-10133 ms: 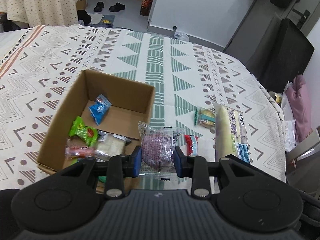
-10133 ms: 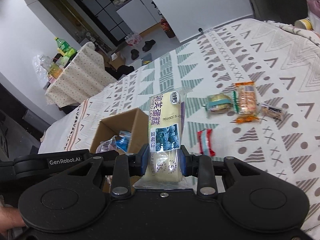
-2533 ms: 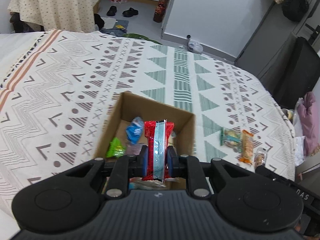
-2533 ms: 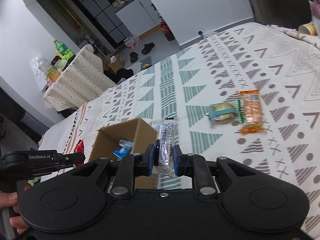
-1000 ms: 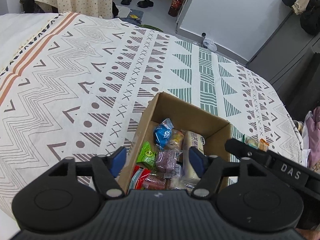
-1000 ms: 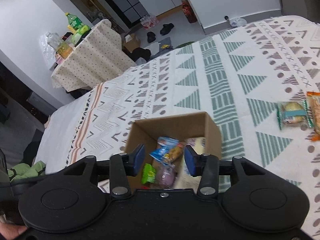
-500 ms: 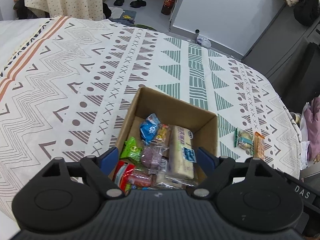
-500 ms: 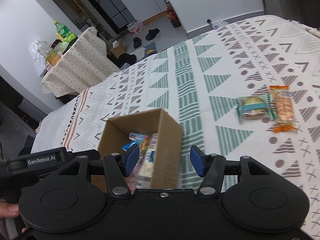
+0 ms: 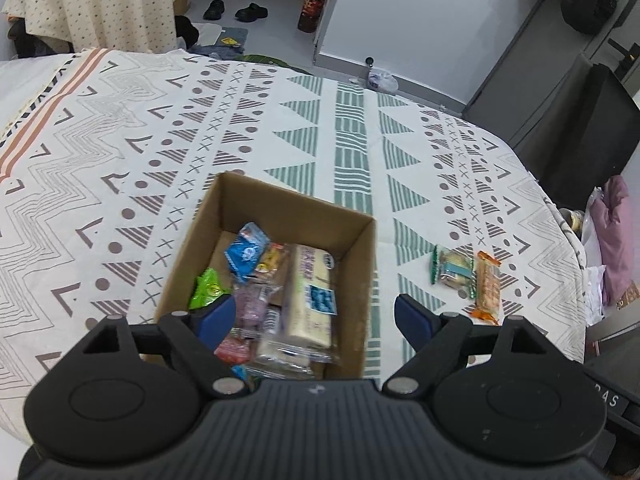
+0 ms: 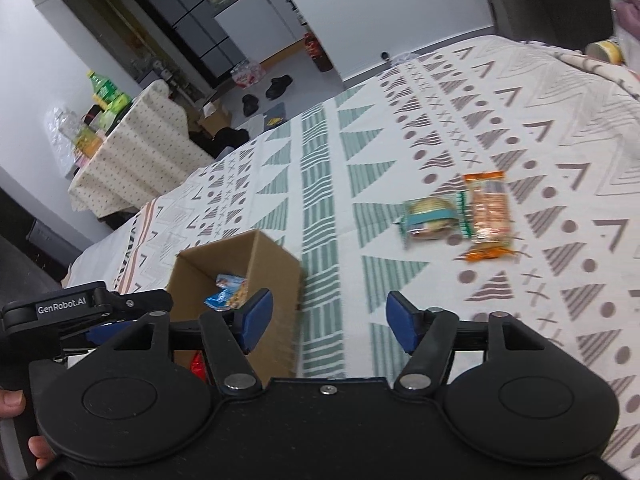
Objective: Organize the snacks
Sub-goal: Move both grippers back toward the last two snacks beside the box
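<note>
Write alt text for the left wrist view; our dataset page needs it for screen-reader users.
An open, empty left gripper hovers over a cardboard box filled with wrapped snacks on a patterned bedspread. Two packets lie outside to its right: a green-edged one and an orange one.

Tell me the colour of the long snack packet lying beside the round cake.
Orange long snack packet, clearest in the right wrist view.

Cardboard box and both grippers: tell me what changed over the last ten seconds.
The left gripper let go of the purple bun, then a red packet; the right gripper let go of the long cake, then a small clear packet. All now lie in the cardboard box, and both grippers are open and empty. The green-wrapped snack and orange bar stayed on the cloth.
</note>
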`<state>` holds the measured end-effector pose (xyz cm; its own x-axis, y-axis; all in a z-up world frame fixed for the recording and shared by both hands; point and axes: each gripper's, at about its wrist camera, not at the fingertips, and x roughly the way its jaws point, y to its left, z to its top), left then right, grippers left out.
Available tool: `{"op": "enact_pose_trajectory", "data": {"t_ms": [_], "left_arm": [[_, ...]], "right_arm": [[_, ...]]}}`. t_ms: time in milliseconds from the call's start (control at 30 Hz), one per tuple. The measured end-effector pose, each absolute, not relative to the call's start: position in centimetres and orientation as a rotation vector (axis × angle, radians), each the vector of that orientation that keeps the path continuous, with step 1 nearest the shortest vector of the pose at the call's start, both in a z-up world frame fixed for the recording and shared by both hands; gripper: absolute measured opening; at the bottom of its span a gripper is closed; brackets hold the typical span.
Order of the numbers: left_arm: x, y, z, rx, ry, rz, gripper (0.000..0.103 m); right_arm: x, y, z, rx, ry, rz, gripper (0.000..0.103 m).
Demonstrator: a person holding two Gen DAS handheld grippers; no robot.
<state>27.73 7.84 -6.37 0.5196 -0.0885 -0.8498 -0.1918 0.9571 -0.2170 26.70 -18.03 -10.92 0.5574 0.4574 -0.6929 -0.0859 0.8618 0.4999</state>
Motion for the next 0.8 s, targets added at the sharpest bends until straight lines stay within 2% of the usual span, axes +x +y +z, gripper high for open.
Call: {"op": "enact_pose_trajectory", "data": {"t_ms": [433,800], "left_arm": [[28.2,2.5,-6.6,-0.27,1.021,0.006,0.086],[30.9,-2.5,-8.3,-0.224,1.027,-0.056,0.086]], "right_arm": [[26.3,-23.6,-12.7,0.463,0.924,0.293,0.065],[28.2,-26.6,-16.3,0.538,0.908,0.234,0.065]]}}
